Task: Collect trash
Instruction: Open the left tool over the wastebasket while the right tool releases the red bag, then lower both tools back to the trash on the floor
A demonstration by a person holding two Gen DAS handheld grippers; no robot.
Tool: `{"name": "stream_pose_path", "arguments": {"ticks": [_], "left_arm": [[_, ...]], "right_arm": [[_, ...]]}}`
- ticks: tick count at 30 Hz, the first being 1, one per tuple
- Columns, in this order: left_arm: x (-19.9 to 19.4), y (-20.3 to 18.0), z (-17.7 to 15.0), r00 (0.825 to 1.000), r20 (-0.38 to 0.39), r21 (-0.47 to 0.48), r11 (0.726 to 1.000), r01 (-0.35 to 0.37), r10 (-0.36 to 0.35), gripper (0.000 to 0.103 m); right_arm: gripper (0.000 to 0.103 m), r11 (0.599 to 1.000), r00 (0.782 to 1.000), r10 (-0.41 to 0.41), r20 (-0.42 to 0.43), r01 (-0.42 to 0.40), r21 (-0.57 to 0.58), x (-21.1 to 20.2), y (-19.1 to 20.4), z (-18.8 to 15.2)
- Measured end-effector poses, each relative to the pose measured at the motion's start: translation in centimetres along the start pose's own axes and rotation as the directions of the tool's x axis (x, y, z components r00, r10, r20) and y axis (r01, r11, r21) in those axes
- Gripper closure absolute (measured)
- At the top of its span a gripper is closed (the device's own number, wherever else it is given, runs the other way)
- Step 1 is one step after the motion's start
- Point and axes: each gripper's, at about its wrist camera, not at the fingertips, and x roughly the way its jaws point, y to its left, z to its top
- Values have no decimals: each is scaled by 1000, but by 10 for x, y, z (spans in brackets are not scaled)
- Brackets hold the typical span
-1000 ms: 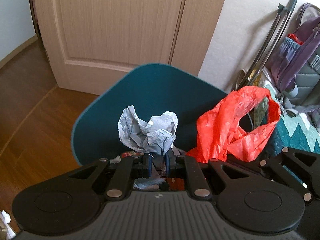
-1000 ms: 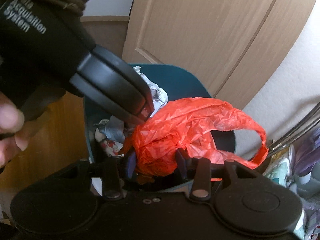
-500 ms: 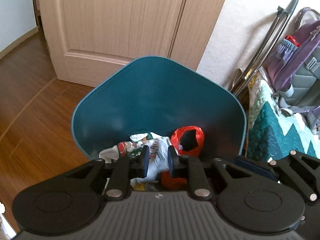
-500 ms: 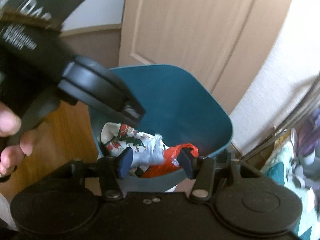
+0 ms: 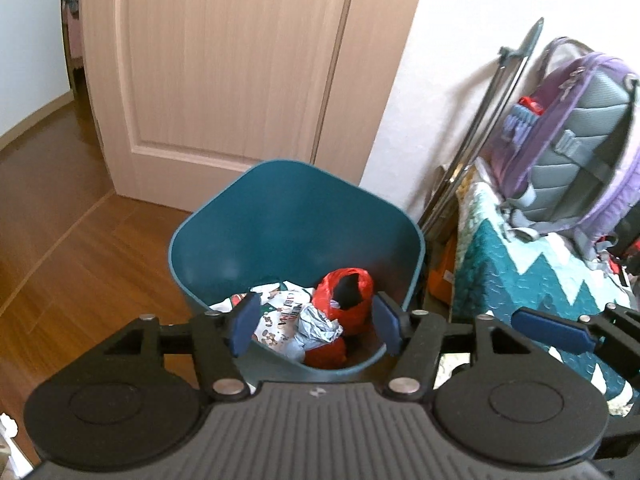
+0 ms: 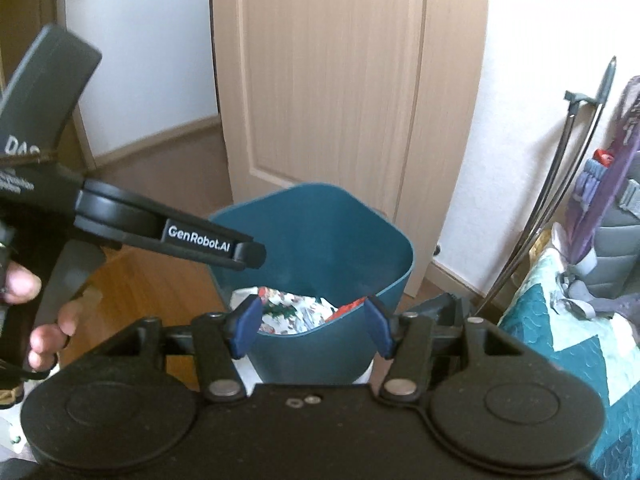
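Note:
A teal trash bin stands on the wood floor by the door. Inside it lie a red plastic bag, crumpled grey paper and a printed white wrapper. My left gripper is open and empty, above the bin's near rim. My right gripper is open and empty, a little above and before the bin. The trash shows over the rim in the right wrist view. The left gripper's body crosses that view at the left.
A closed wooden door is behind the bin. A bed with a teal zigzag quilt and a purple backpack is at the right. Metal poles lean on the wall. Wood floor lies to the left.
Both grippers opened and let go: the grey paper and the red bag dropped into the bin. Both grippers then pulled up and back from the bin.

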Motion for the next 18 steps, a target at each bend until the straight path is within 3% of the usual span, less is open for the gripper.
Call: {"name": "stream_pose_path", "arguments": {"ticks": [5, 10, 18], "left_arm": [[-37, -12, -8, 999, 39, 9, 1000, 20, -21, 34], [-69, -28, -20, 997, 68, 39, 998, 42, -45, 23], [-104, -51, -47, 994, 65, 72, 994, 83, -88, 19]], "right_arm": [[46, 1000, 999, 4, 35, -5, 4, -24, -11, -9], [46, 999, 998, 30, 63, -31, 25, -65, 0, -18], [45, 998, 995, 45, 94, -49, 44, -113, -2, -38]]}}
